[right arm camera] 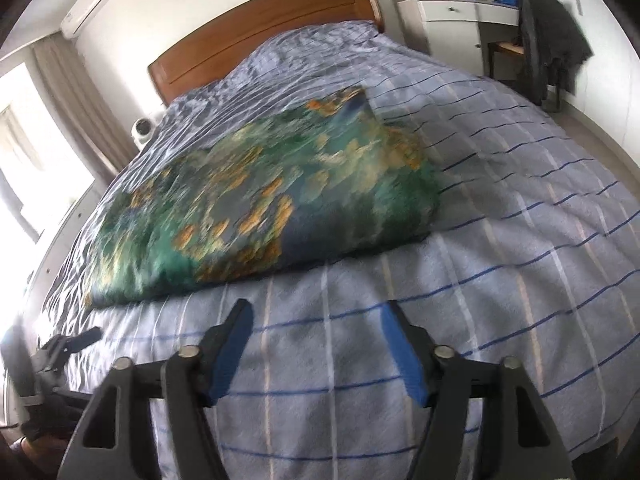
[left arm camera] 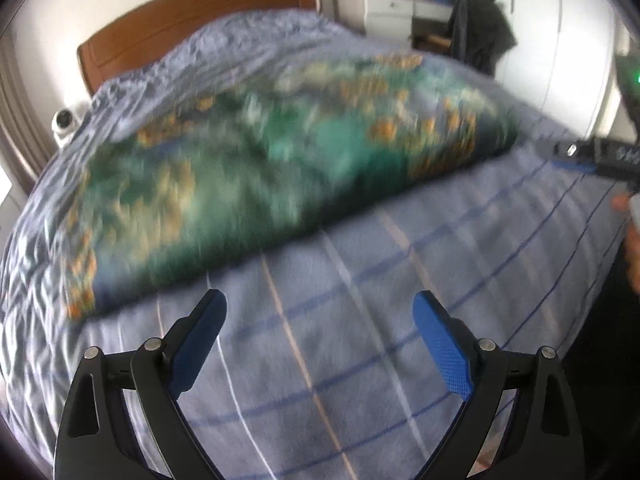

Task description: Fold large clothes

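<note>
The green and blue patterned cloth with orange blotches (left arm camera: 280, 160), already doubled into a thick slab, lies ahead of both my grippers on the pale blue checked bedspread (left arm camera: 360, 320). Its long axis runs across my view, from low on the left to higher on the right, so its near fold edge faces me almost broadside.

My left gripper (left arm camera: 320, 344) hangs released, blue pads spread wide with only bedspread between them, just short of the cloth's near-left corner. My right gripper (right arm camera: 316, 344) is likewise unclenched and holds nothing; the near edge sits just beyond its fingertips, with the cloth's right end ahead and a little to the right.

I judge each hand about equally near its own end of that edge, so the next fold probably takes both.

Beyond the cloth there is open bedspread up to the brown wooden headboard (right arm camera: 260, 36), and more free cover off to my right. The view is motion-blurred, so I cannot make out individual layers at the edge.
</note>
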Tool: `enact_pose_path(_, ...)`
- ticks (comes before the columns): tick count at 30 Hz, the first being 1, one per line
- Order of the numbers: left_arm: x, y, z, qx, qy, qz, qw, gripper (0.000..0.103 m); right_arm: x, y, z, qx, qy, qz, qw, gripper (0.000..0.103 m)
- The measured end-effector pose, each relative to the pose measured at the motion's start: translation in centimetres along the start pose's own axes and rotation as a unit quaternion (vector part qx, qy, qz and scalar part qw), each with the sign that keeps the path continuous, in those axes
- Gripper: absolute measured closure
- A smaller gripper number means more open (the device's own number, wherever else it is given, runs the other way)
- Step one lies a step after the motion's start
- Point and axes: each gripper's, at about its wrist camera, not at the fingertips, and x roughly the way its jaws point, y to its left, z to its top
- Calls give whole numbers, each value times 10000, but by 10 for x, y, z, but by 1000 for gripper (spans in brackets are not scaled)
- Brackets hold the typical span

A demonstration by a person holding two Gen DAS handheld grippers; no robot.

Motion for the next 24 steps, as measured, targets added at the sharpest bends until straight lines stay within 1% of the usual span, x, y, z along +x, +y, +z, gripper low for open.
enact_pose_path(1, -1, 0, 7, 29, -85, -36, 10000, 6, 0, -5, 4, 83, -50, -23, 10000, 26)
enact_pose_path(3, 0, -1, 27, 115, -267, -90, 9995, 6, 3, -15, 13, 292, -75, 13, 9995, 25)
enact_pose_path(6, 11, -4, 50, 187, -386, -82, 9990, 6, 20, -34, 30, 779, 48, 236, 9967, 25)
enact_pose_path(7, 16, -4, 56, 189, -376, -78, 9991, 6, 28, -43, 35, 1046, 107, 332, 9939, 25)
enact_pose_path(10, 23, -2, 69, 88, -256, -162, 9995, 6, 57, -65, 42, 1834, 371, 514, 9810, 25)
enact_pose_path(12, 22, -2, 71, 99, -213, -245, 9994, 6, 73, -74, 43, 2197, 413, 534, 9732, 24)
enact_pose_path(14, 22, 2, 75, 219, -157, -215, 9994, 6, 85, -79, 46, 2492, 168, 849, 9646, 17)
enact_pose_path(15, 21, 3, 77, 267, -113, -214, 9994, 6, 89, -80, 47, 2616, 94, 913, 9608, 12)
enact_pose_path(17, 20, 7, 87, 273, -3, -276, 9992, 6, 96, -84, 48, 2961, -78, 1000, 9499, 14)
enact_pose_path(18, 19, 10, 95, 245, 37, -343, 9991, 6, 98, -87, 47, 3131, -159, 932, 9450, 31)
enact_pose_path(19, 18, 12, 103, 223, 53, -399, 9989, 6, 98, -87, 46, 3172, -194, 810, 9447, 57)
enact_pose_path(20, 15, 14, 114, 202, 57, -472, 9987, 6, 95, -84, 44, 3101, -284, 695, 9477, 59)
enact_pose_path(21, 12, 14, 127, 203, 52, -568, 9982, 6, 88, -77, 45, 2928, -423, 640, 9531, 68)
enact_pose_path(22, 9, 13, 136, 217, 42, -648, 9977, 6, 78, -66, 46, 2640, -555, 532, 9614, 73)
enact_pose_path(23, 6, 11, 152, 244, 25, -777, 9967, 6, 66, -51, 49, 2245, -716, 394, 9711, 74)
enact_pose_path(24, 5, 8, 165, 265, 48, -920, 9954, 6, 55, -38, 51, 1933, -858, 301, 9769, 75)
